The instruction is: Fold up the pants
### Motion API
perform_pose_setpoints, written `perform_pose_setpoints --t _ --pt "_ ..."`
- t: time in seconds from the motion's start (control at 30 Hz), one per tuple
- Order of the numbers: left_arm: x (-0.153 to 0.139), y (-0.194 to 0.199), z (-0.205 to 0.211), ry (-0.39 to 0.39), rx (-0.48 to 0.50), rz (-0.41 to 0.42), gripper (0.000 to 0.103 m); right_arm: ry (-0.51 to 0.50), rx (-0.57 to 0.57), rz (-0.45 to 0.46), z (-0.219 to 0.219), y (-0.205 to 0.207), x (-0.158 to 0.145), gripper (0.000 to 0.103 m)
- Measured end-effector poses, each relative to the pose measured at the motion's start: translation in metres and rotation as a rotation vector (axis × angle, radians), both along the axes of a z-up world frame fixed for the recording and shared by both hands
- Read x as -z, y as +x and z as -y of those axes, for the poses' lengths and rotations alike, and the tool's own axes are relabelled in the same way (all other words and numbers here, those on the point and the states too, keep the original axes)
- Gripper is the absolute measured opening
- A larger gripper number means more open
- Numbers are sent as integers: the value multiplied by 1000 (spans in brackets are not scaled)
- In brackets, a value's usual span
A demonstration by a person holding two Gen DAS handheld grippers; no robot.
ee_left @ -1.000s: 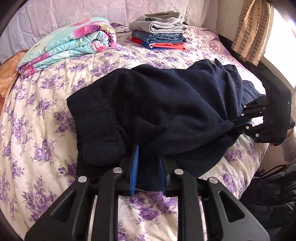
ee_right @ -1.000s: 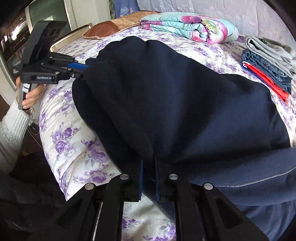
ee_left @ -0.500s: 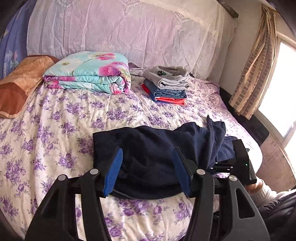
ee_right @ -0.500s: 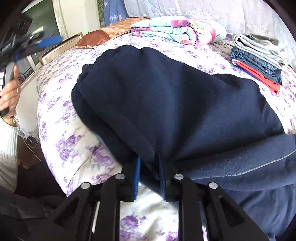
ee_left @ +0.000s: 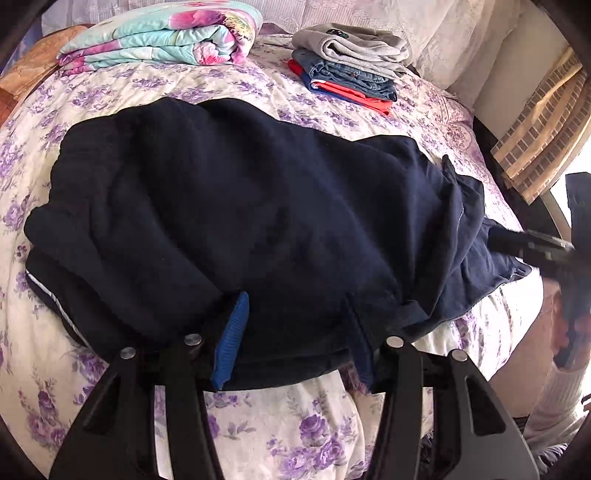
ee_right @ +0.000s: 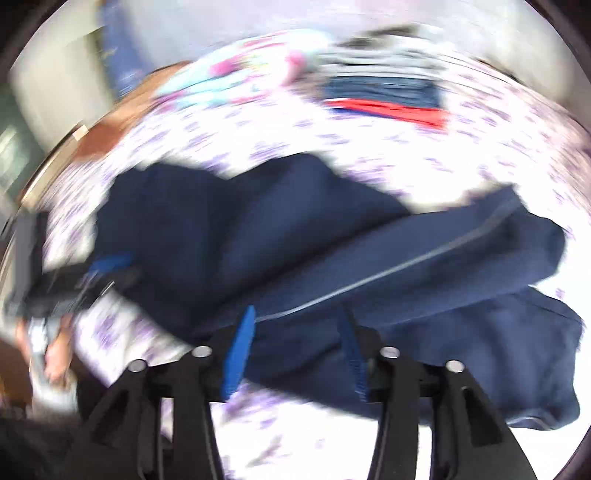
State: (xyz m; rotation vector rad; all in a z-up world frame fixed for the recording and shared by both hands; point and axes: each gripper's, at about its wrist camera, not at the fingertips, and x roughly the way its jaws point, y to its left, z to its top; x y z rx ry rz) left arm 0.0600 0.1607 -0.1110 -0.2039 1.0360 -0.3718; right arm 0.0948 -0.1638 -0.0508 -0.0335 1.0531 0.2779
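Observation:
Dark navy pants (ee_left: 240, 221) lie folded across the purple-flowered bedspread (ee_left: 266, 435), with a looser layer trailing off to the right (ee_right: 461, 332). My left gripper (ee_left: 296, 301) hovers over the pants' near edge. Its jaws are apart and closing, the cloth lies between them, and the pads do not press on it. My right gripper (ee_right: 298, 312), in a heavily blurred view, is over the right end of the pants. Its jaws are opening with cloth below them, nothing gripped. It shows as a dark blur (ee_left: 535, 251) at the right of the left wrist view.
A folded floral quilt (ee_left: 159, 33) and a stack of folded clothes (ee_left: 351, 66) sit at the back of the bed. A brown pillow (ee_left: 26, 74) lies far left and a curtain (ee_left: 543, 129) hangs at the right. The bed's front edge is close below both grippers.
Both grippers were shut on the pants' near edge and have let go. The left pulled back, then came down close over the pants. The right opened and is swinging fast.

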Motion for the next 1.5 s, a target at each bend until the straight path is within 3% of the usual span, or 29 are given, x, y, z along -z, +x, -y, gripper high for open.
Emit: perform_pose_setpoints --t 0.13,0.23,0.37,0.5,0.63,0.67,0.7,0.77,1.0,1.1,1.2,1.37,1.5 --pt "0 -1 -9 55 -70 -17 9 47 309 -98 86 78 -1 58" --pt "2 1 -16 26 -65 -30 4 68 458 -164 129 133 -1 58" --pt "5 2 -20 13 -64 -31 3 62 565 -286 160 193 12 58" --pt "3 3 -15 45 -65 -31 3 -31 654 -393 166 230 35 58" --pt "1 8 -13 66 -55 -44 3 -164 710 -474 167 238 64 56" --pt "1 9 -13 64 -52 -49 3 -175 703 -466 167 236 68 42" --pt "1 9 -14 63 -48 -51 3 -186 695 -431 167 231 65 22" --pt "2 9 -15 60 -45 -52 3 -143 666 -372 171 214 52 14" --pt "1 11 -11 78 -38 -55 3 2 617 -66 212 78 -45 12" --pt "-1 12 -7 106 -22 -57 3 61 647 36 244 13 -66 11" --pt "-3 11 0 159 1 -49 3 124 694 45 269 -40 -39 11" --pt "-10 8 9 236 12 -69 3 298 788 -76 301 -96 74 11" --pt "-32 -1 26 303 29 -47 3 403 782 39 304 -116 79 11"
